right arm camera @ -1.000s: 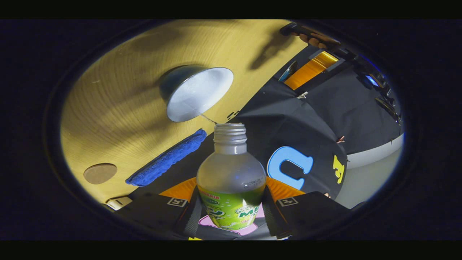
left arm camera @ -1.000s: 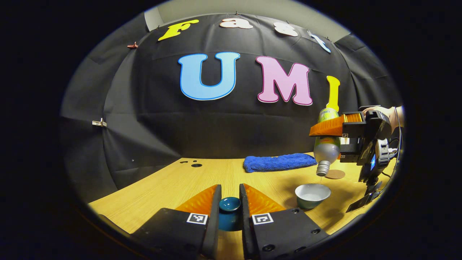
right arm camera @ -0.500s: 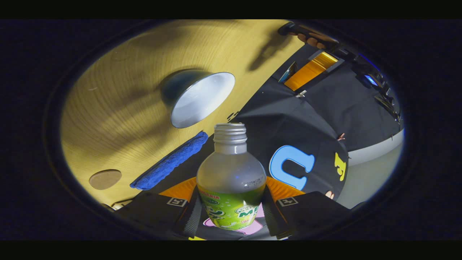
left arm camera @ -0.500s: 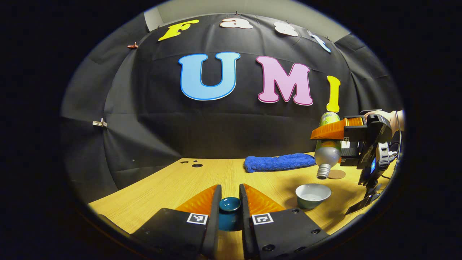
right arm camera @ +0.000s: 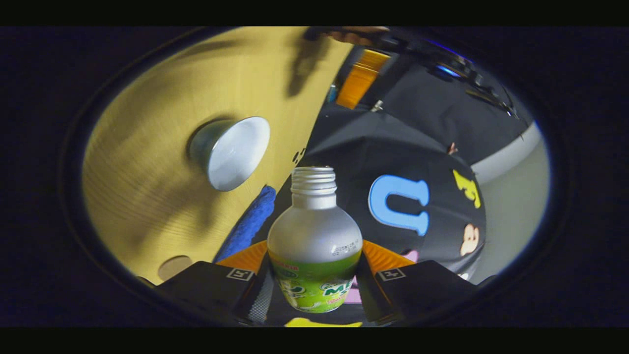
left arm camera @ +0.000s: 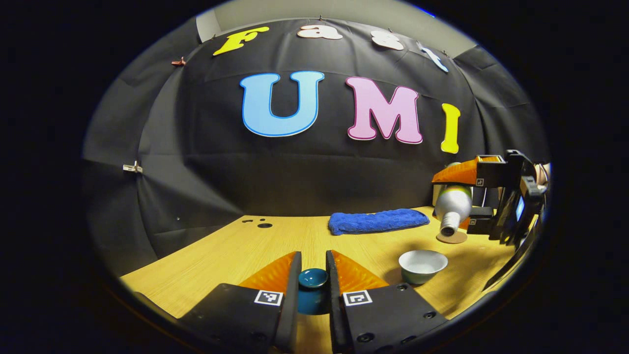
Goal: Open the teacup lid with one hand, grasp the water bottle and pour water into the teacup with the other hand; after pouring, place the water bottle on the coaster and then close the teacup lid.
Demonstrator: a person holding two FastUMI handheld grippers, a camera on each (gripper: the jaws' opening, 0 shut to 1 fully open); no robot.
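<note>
My left gripper [left arm camera: 313, 282] is shut on the dark teal teacup lid [left arm camera: 312, 290], held low over the wooden table [left arm camera: 275, 246]. The open teacup [left arm camera: 422, 265], pale inside, stands to the right of it. My right gripper [right arm camera: 314, 275] is shut on the capless silver water bottle [right arm camera: 314, 236] with a green label. In the left gripper view that bottle [left arm camera: 453, 206] tilts mouth-down at the far right, above the round brown coaster [left arm camera: 452, 238]. The right gripper view shows the teacup [right arm camera: 231, 152] at upper left and the coaster [right arm camera: 174, 266] low down.
A folded blue towel [left arm camera: 376, 221] lies at the back of the table, behind the teacup, and shows too in the right gripper view as a blue strip [right arm camera: 248, 223]. Small dark holes [left arm camera: 264, 225] mark the table's back left. The black cloth wall rises behind.
The right gripper has swung the bottle to the right, away from above the teacup and over the coaster, with its mouth rising from nearly straight down. The left gripper and lid stayed put.
</note>
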